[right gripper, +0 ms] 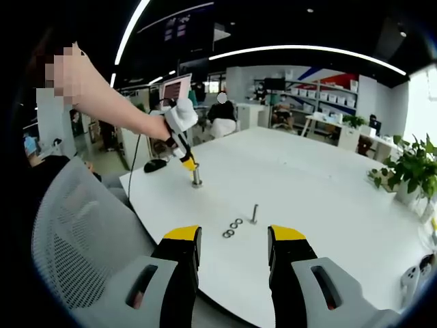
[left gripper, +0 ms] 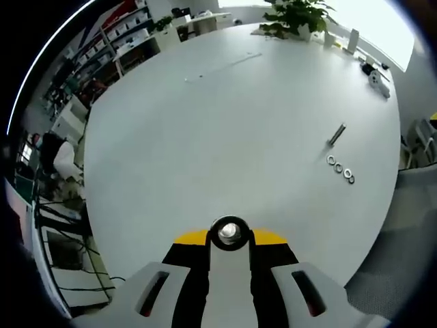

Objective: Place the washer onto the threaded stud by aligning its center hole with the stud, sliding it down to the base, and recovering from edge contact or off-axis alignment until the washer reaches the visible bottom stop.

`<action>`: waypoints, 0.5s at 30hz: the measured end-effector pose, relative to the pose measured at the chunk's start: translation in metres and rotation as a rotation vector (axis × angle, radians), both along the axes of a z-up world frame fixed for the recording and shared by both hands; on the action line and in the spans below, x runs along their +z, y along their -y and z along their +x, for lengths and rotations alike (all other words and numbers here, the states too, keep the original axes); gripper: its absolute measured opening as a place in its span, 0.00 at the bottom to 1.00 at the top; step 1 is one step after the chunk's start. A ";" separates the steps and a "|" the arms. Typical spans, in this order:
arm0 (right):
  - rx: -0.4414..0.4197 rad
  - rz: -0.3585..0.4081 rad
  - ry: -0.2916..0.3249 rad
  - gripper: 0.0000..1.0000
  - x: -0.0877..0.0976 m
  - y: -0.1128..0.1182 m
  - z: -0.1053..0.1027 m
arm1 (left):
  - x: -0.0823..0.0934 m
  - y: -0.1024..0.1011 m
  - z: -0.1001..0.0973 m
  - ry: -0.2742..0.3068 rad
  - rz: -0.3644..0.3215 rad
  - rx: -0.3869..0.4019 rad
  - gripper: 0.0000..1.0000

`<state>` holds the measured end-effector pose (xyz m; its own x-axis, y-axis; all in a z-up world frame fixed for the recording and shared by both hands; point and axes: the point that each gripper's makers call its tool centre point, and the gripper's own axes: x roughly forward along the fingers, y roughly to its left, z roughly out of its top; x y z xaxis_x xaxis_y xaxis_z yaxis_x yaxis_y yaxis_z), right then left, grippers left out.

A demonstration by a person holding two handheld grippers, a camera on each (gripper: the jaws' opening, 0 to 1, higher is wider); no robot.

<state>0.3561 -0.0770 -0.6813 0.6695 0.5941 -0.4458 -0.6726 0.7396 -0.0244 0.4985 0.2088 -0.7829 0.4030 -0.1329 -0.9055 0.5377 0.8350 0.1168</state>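
Note:
Three small metal washers lie in a row on the white table, close beside a thin threaded stud. In the right gripper view the same washers lie just ahead of my right gripper, with the stud standing upright behind them. The right jaws are open and hold nothing. My left gripper is shut on a short round metal cylinder. Across the table, a person's hand holds that left gripper over the cylinder, which rests on the tabletop.
A grey mesh chair sits at the table's near edge. A potted plant and small white items stand near the far side. A dark mouse lies by the table corner. Shelves and desks fill the room behind.

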 end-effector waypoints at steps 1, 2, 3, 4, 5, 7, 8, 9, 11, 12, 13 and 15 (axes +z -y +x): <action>0.000 -0.001 0.000 0.41 0.000 0.000 0.000 | -0.001 0.000 0.000 -0.004 0.001 -0.001 0.19; 0.000 -0.001 0.000 0.41 0.000 0.000 0.000 | -0.002 -0.001 0.000 -0.007 0.007 -0.003 0.19; 0.000 -0.001 0.000 0.41 0.000 0.000 0.000 | -0.001 -0.001 0.000 -0.006 0.010 -0.004 0.19; -0.001 -0.001 0.000 0.41 0.000 0.000 0.000 | -0.001 -0.002 0.000 -0.008 0.009 -0.002 0.19; -0.001 -0.001 -0.001 0.41 0.000 0.000 0.000 | -0.002 -0.002 0.000 -0.012 0.006 0.002 0.19; -0.002 -0.001 -0.001 0.41 0.000 0.001 0.001 | -0.004 -0.004 0.001 -0.016 0.005 0.007 0.19; -0.002 -0.001 -0.001 0.41 0.000 0.001 0.001 | -0.005 -0.005 0.001 -0.020 0.008 0.008 0.19; -0.002 -0.001 -0.001 0.41 0.000 0.000 0.001 | -0.006 -0.005 0.001 -0.022 0.008 0.009 0.19; -0.002 -0.001 -0.002 0.41 0.000 0.000 0.001 | -0.005 -0.005 0.002 -0.021 0.002 0.012 0.19; -0.003 0.000 -0.002 0.41 0.000 0.000 0.000 | -0.005 -0.004 0.003 -0.019 0.001 0.014 0.19; -0.003 -0.001 -0.001 0.41 0.000 0.001 0.001 | -0.005 -0.005 0.004 -0.020 -0.002 0.015 0.19; -0.002 -0.002 -0.002 0.41 -0.001 0.001 0.001 | -0.006 -0.004 0.004 -0.024 -0.001 0.012 0.19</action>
